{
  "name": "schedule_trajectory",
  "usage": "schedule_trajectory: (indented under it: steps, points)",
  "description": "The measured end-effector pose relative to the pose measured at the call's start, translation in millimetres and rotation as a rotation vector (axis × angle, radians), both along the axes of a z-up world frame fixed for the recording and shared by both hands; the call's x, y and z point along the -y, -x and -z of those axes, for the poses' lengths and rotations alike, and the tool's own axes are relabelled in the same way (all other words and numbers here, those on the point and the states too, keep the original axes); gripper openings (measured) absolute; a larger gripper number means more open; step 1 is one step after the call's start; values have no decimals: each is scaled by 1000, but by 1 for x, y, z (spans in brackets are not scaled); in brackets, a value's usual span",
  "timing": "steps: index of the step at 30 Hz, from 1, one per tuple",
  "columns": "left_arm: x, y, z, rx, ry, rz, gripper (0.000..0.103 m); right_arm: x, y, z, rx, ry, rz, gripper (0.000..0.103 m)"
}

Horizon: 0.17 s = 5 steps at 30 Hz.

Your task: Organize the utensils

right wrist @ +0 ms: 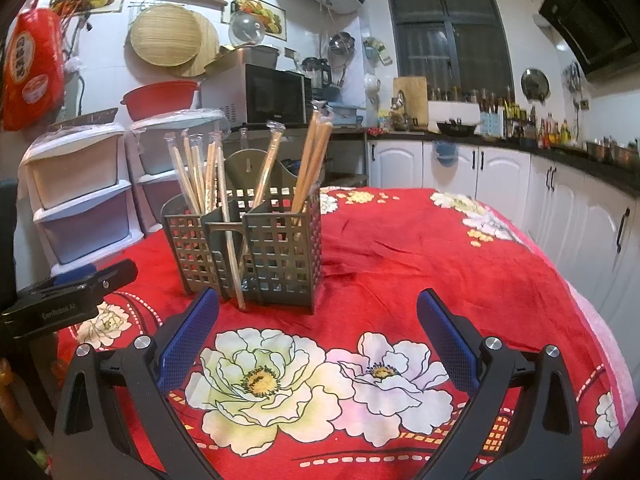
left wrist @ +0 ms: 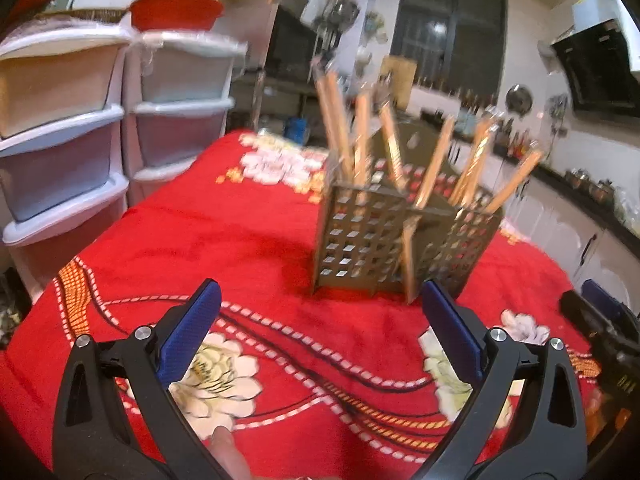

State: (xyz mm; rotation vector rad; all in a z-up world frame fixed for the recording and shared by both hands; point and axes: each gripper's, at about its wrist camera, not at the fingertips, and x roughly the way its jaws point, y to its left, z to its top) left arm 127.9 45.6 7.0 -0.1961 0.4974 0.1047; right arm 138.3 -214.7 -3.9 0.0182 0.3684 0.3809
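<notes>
Chopstick caddy point(right wrist: 256, 248) ahead of both tongs: left tongs point(left wrist: 320, 312), right tongs point(right wrist: 318, 316) wide apart, empty.

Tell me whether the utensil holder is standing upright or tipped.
Upright: the utensil holder sits flat on the red tablecloth, chopsticks pointing upward.

A dark window point(right wrist: 450, 26) sits in the far white-tiled wall, white cabinets point(right wrist: 452, 168) below, plastic drawers point(right wrist: 80, 200) at left.

Both wrist views look forward, low over the red cloth point(right wrist: 400, 248); they share the chopstick caddy point(left wrist: 372, 240), seen close, from opposite sides.
</notes>
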Motion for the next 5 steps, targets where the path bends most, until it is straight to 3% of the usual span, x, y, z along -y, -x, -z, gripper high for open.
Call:
schedule_trajectory:
  steps: [4,5]
  points:
    - [-45,-23,1,-159,-11,-104,92,34,-39,-2,-140,70,158,96]
    - [-62,-31,3,-206,-29,-154,92,48,-57,1,-214,115,216,96]
